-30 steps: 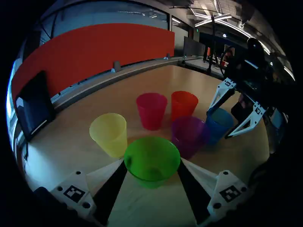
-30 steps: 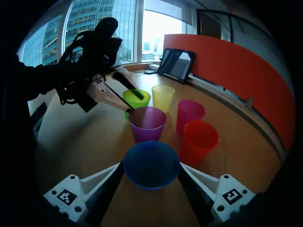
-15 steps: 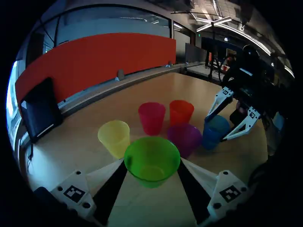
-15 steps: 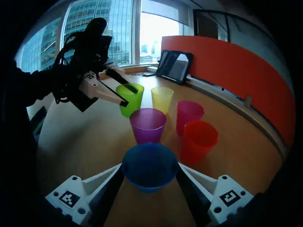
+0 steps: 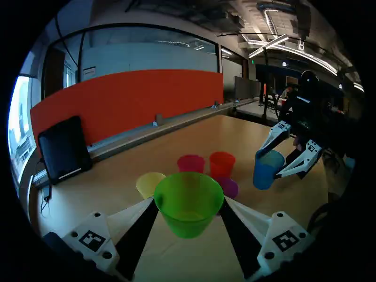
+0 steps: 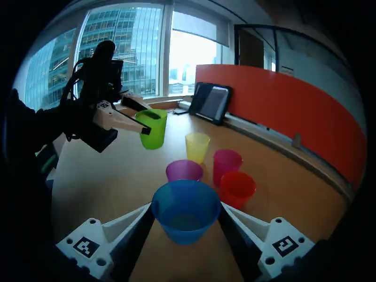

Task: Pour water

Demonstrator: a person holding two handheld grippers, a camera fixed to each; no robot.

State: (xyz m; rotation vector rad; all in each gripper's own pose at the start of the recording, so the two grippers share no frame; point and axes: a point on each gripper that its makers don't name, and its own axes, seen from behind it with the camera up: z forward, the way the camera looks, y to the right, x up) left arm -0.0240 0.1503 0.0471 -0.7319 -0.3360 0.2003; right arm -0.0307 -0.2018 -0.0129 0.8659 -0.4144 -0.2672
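Note:
My left gripper (image 5: pixel 189 207) is shut on a green cup (image 5: pixel 189 202), held upright above the wooden table (image 5: pixel 197 136). The right gripper view has that green cup (image 6: pixel 152 128) high at the left, in the left gripper (image 6: pixel 136 120). My right gripper (image 6: pixel 186 214) is shut on a blue cup (image 6: pixel 186 217), also lifted and upright; a little liquid shows at its bottom. In the left gripper view the blue cup (image 5: pixel 267 168) hangs at the right in the right gripper (image 5: pixel 275 162). Yellow (image 6: pixel 197 147), pink (image 6: pixel 225 164), orange (image 6: pixel 237 188) and purple (image 6: pixel 184 170) cups stand together on the table.
A dark tablet (image 5: pixel 65 149) leans at the table's back edge before an orange partition (image 5: pixel 131 101). Large windows (image 6: pixel 136 51) lie beyond the table. A person's dark sleeve (image 6: pixel 33 127) holds the left gripper. Bare tabletop (image 6: pixel 94 174) surrounds the cups.
Both grippers have risen with their cups: the green and blue cups left the table and now hang well above the other cups, which look smaller and lower.

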